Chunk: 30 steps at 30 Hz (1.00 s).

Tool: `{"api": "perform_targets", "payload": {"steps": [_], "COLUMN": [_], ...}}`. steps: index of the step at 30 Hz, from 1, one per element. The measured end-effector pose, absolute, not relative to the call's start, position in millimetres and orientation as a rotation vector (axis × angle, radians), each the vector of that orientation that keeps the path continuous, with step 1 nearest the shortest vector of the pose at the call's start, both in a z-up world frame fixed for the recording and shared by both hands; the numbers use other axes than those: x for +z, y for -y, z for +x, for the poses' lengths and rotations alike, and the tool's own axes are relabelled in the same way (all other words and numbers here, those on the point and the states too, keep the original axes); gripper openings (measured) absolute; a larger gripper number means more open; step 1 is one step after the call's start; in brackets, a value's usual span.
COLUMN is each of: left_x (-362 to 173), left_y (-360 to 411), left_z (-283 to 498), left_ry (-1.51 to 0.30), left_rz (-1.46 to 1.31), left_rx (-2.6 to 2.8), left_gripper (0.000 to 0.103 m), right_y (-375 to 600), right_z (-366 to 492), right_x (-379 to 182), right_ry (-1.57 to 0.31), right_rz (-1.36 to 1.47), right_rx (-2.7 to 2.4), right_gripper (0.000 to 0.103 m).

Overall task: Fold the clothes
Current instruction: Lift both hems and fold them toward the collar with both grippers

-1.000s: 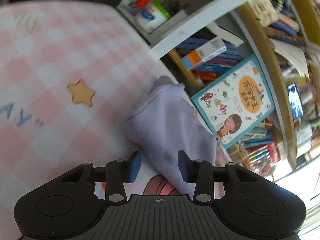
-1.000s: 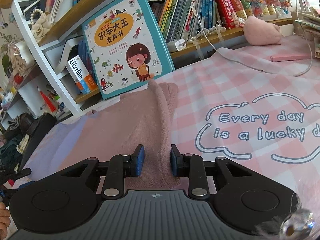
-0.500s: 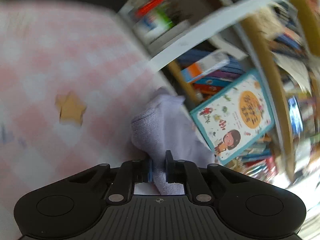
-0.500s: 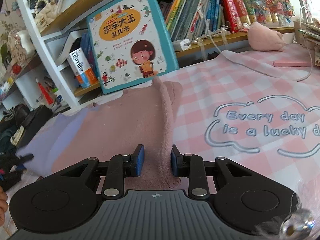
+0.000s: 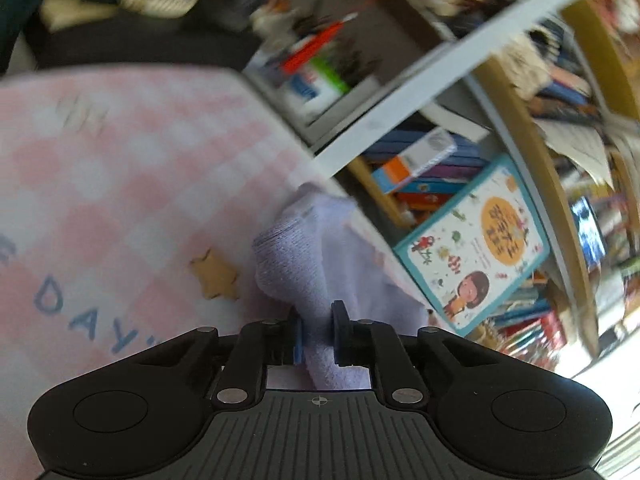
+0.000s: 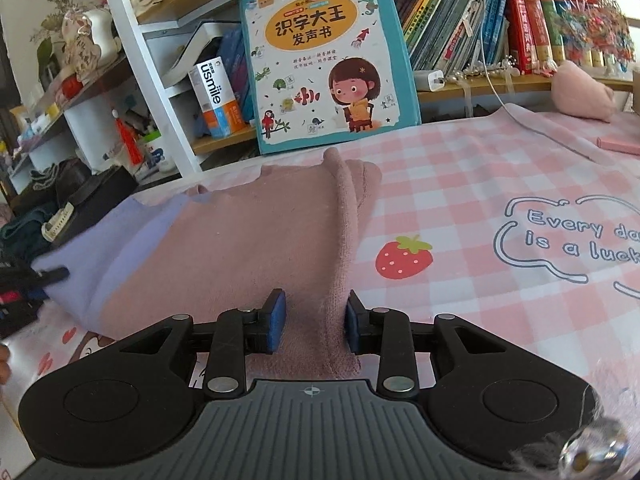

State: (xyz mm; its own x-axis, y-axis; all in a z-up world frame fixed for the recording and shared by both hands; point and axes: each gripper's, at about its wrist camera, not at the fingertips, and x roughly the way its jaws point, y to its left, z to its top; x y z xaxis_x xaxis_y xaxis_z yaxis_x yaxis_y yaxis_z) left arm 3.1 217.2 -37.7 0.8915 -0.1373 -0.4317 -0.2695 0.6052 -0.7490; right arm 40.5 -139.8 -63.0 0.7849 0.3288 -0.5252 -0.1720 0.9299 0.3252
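The purple end of the garment (image 5: 296, 264) could be pulled out of the left gripper (image 5: 318, 334), because only a thin bit is pinched between its 2 nearly shut pads. The right gripper (image 6: 312, 322) is held partly open around the pink ridge (image 6: 340, 248), which runs toward 12 o'clock. The garment is spread on the checked cloth (image 6: 480, 184), below the picture book (image 6: 324, 52).
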Motion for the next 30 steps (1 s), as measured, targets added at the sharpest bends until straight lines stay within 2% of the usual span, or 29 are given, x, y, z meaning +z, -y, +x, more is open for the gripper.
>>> {"api": "perform_targets", "payload": {"steps": [3,9,18,25,30], "left_x": [-46,-48,-47,-10,-27], "left_y": [-219,-218,-212,-173,-194], "left_z": [9,17,23,11,19], "left_ry": [-0.498,-0.486,-0.46,-0.369,-0.431], "left_rz": [-0.961,-0.974,-0.911,-0.619,-0.794], "left_rx": [0.079,0.073,0.095,0.089,0.088], "left_gripper": [0.02,0.022,0.013,0.011,0.011], "right_y": [141,139,134,137,138], "right_z": [40,40,39,40,41], "right_x": [-63,-63,-62,-63,-63], "right_ry": [-0.612,-0.612,-0.613,-0.613,-0.613], "right_rz": [0.276,0.263,0.237,0.256,0.261], "right_rx": [0.277,0.273,0.268,0.276,0.279], "right_gripper": [0.03,0.03,0.031,0.032,0.032]}}
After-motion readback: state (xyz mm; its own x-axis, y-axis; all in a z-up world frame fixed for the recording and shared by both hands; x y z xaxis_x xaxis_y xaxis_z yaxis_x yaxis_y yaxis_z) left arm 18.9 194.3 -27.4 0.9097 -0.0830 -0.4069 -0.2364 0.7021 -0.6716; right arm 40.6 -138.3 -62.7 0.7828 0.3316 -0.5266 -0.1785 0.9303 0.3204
